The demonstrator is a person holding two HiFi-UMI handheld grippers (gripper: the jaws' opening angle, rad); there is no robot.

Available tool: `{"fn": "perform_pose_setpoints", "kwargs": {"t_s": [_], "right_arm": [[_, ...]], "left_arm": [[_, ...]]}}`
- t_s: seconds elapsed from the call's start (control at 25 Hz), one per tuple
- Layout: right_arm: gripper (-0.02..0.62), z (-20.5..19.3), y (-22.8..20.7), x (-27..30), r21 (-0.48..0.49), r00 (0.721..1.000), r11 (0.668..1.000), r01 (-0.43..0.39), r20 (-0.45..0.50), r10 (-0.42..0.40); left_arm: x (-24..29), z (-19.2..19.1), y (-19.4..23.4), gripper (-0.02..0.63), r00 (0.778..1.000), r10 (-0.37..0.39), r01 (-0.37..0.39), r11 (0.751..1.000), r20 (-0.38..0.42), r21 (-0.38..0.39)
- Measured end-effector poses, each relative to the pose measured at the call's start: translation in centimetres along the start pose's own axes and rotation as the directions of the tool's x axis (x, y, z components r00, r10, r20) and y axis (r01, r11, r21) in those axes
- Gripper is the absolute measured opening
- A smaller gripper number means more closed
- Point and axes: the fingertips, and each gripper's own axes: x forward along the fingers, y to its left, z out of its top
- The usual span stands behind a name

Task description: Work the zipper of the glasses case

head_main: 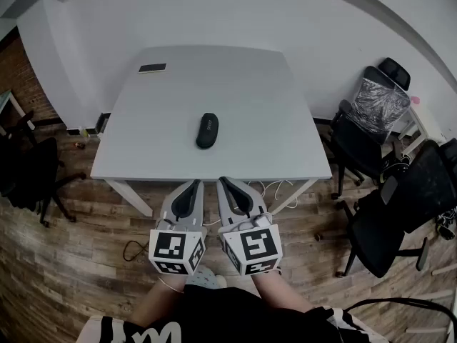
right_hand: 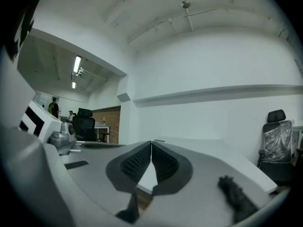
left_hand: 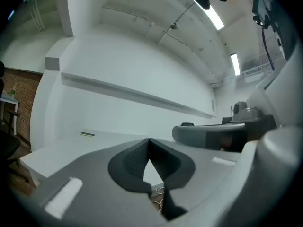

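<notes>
Black oval glasses case (head_main: 207, 131) lies near the middle of the white rectangular table (head_main: 243, 84). Left gripper (head_main: 193, 188) and right gripper (head_main: 224, 186) sit side by side, level, just short of the table's near edge, well apart from the case. Both pairs of jaws pressed together, nothing between them.

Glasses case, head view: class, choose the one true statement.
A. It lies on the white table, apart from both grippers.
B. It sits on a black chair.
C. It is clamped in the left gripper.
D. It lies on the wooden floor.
A: the glasses case lies on the table, while the left gripper and right gripper are back at the table's near edge, both shut on nothing.
</notes>
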Motion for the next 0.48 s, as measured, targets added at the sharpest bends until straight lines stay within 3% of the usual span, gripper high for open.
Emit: {"fn": "perform_pose_setpoints", "kwargs": {"t_s": [0.24, 0.48], "right_arm": [[0.008, -0.8, -1.2, 3.3, 0.0, 1.0, 1.0, 0.002, -0.012, -0.002], [0.008, -1.3, -5.3, 10.2, -0.009, 0.999, 0.999, 0.031, -0.016, -0.031]], "left_arm": [[3.1, -0.4, 1.9, 0.0, 1.0, -0.012, 0.012, 1.0, -0.012, -0.006], [10.0, -0.4, 5.3, 0.0, 0.999, -0.053, 0.053, 0.999, -0.012, -0.012]]}}
